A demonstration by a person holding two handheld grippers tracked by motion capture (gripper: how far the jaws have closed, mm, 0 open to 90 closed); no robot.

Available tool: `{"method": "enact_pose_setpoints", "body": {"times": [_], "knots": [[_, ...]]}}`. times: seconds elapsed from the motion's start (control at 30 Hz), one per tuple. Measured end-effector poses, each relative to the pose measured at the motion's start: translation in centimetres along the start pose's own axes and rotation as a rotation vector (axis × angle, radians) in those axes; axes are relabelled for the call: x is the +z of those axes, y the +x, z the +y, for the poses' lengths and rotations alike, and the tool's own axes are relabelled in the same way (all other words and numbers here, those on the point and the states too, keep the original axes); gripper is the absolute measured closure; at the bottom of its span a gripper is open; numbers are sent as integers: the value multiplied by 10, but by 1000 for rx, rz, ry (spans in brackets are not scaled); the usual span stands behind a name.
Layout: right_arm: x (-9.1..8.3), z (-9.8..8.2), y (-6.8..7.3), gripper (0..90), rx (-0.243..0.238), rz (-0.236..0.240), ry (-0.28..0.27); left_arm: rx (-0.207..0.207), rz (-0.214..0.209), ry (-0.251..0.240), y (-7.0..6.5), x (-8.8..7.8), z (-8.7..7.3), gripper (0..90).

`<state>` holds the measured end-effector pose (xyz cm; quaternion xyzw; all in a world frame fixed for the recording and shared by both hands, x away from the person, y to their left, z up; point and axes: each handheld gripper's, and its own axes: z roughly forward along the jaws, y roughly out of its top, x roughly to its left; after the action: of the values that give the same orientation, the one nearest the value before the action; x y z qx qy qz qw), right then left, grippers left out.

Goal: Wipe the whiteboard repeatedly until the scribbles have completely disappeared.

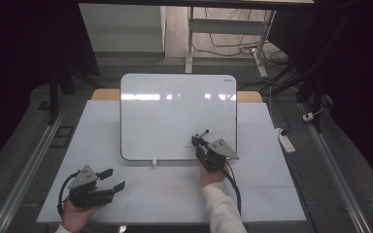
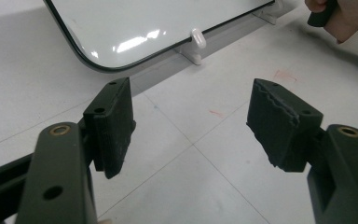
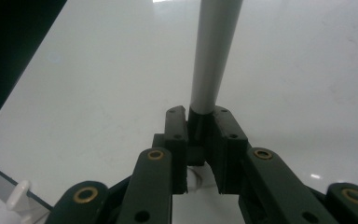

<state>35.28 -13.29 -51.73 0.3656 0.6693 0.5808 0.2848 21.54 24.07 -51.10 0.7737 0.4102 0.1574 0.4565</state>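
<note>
A white whiteboard (image 1: 175,111) leans upright at the middle of the white table (image 1: 272,194). My right gripper (image 1: 197,141) is over the board's lower right part, shut on a grey marker (image 1: 203,133) that sticks out past its jaws. In the right gripper view the marker (image 3: 212,56) rises from between the jaws of the right gripper (image 3: 199,122), in front of the whiteboard (image 3: 98,93). My left gripper (image 1: 112,178) rests at the table's front left, open. In the left gripper view, nothing lies between the jaws of the left gripper (image 2: 191,126), with the whiteboard (image 2: 144,23) beyond them.
A small white clip (image 1: 154,162) holds the board's bottom edge, the same clip (image 2: 198,39) as in the left gripper view. The other hand (image 2: 335,14) is at that view's top right. A white power strip (image 1: 285,141) lies on the floor to the right of the table.
</note>
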Motion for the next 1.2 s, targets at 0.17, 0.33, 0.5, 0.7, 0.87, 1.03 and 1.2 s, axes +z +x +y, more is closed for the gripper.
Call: {"method": "enact_pose_setpoints", "body": {"times": [0.17, 0.33, 0.5, 0.7, 0.87, 1.03, 1.2], "knots": [[9, -8, 22, 773, -55, 85, 29, 3, 1, 4, 0, 1, 0, 320], [4, -3, 9, 772, -12, 10, -7, 0, 1, 1, 0, 1, 0, 321], [10, -9, 23, 773, -63, 78, 16, 1, 0, 2, 0, 1, 0, 320], [-10, -1, -10, 773, -13, -62, -9, 1, -3, -1, 1, 0, 0, 321], [-11, -9, 2, 773, -49, 16, 41, 5, -2, 2, 0, 1, 1, 321], [-17, -2, -22, 773, 39, -69, -16, 1, 1, -4, 0, 0, 0, 321], [-13, -8, -2, 773, -48, 4, 36, 1, -1, 0, 0, 1, 0, 321]]}}
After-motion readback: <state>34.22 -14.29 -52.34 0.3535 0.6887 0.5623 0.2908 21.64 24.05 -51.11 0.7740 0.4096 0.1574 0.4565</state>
